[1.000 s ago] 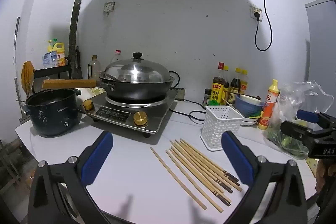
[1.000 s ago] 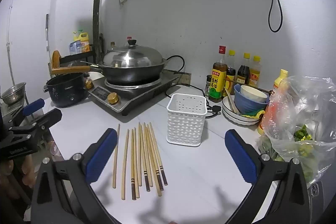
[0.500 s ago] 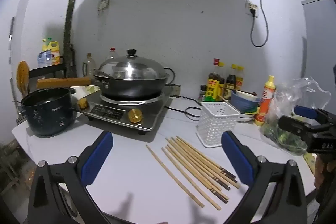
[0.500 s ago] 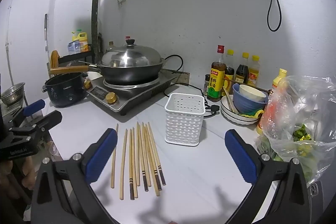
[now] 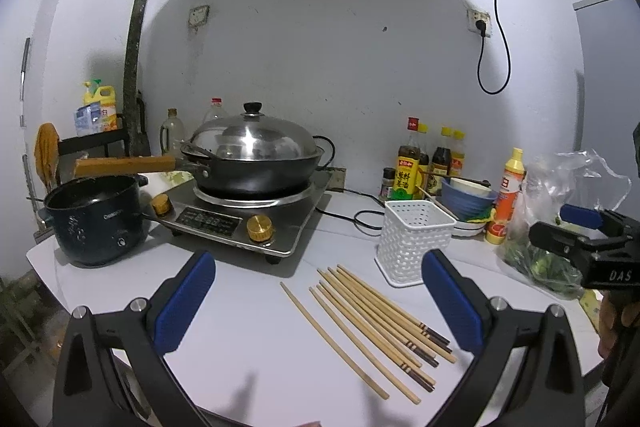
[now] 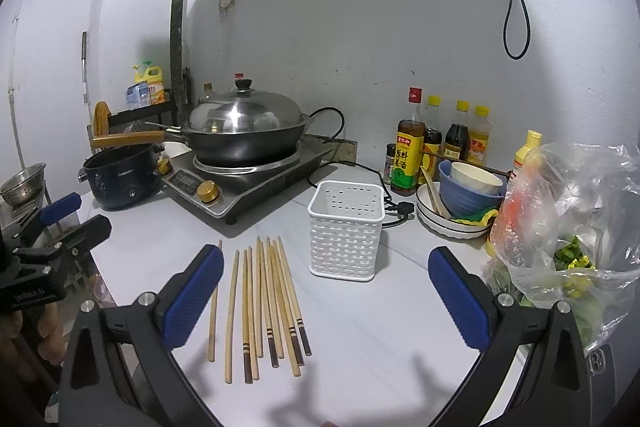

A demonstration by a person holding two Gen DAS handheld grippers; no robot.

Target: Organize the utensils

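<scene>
Several wooden chopsticks [image 5: 372,319] lie loose on the white counter, also in the right wrist view [image 6: 264,299]. A white perforated utensil basket [image 5: 414,241] stands upright just behind them and looks empty in the right wrist view [image 6: 346,229]. My left gripper [image 5: 316,307] is open and empty, held above the counter's front, with the chopsticks between its fingers. My right gripper [image 6: 326,301] is open and empty above the chopsticks and basket. The right gripper also shows at the far right of the left wrist view [image 5: 580,239], the left gripper at the left of the right wrist view [image 6: 60,223].
An induction cooker [image 5: 244,219] with a lidded wok [image 5: 256,155] stands at the back left, next to a dark pot [image 5: 94,217]. Sauce bottles [image 6: 410,155], stacked bowls [image 6: 460,203] and a plastic bag of greens [image 6: 568,227] crowd the right. A cable [image 6: 360,171] runs behind the basket.
Both grippers have shifted slightly; the view of chopsticks and basket has drifted a little. Nothing was picked up or moved on the counter.
</scene>
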